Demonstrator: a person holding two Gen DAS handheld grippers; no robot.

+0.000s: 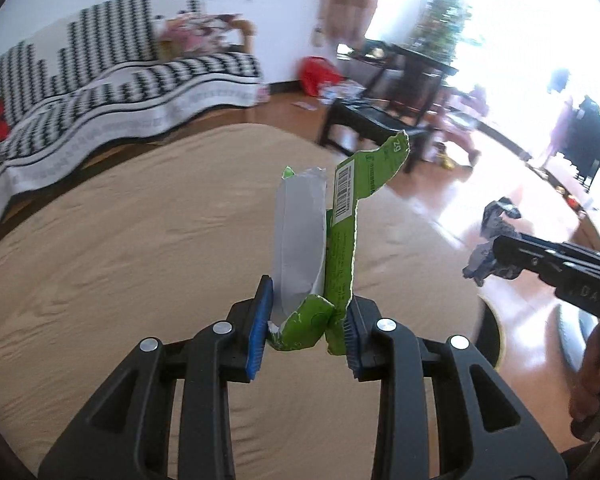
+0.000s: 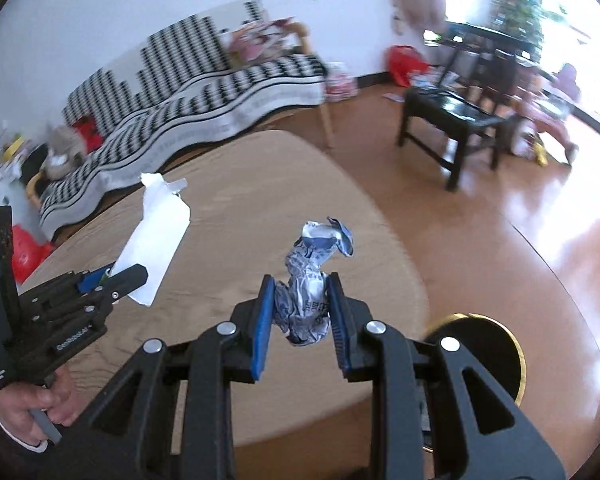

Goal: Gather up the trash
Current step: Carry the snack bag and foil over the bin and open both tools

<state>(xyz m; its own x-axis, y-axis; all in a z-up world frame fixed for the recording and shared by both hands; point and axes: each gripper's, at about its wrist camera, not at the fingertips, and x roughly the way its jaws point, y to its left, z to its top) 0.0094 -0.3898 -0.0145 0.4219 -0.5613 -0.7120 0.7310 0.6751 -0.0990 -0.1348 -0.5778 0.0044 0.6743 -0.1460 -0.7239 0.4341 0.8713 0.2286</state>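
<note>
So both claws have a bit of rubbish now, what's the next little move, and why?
Probably carry both over to the dark round bin beside the table and let go. The left gripper already pinches the torn green wrapper, the right gripper the crumpled silver wrapper; nothing else shows on the tabletop.

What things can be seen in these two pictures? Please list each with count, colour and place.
Torn wrapper: one, green and white, held in left gripper.
Crumpled wrapper: one, silver-blue, held in right gripper.
Table: one, light wood, below both grippers.
Sofa: one, black-white cover, by the wall.
Stool: one, black, on the floor.
Bin: one, black with gold rim, beside table.
Left gripper: black, blue pads.
Right gripper: black, blue pads.
</note>
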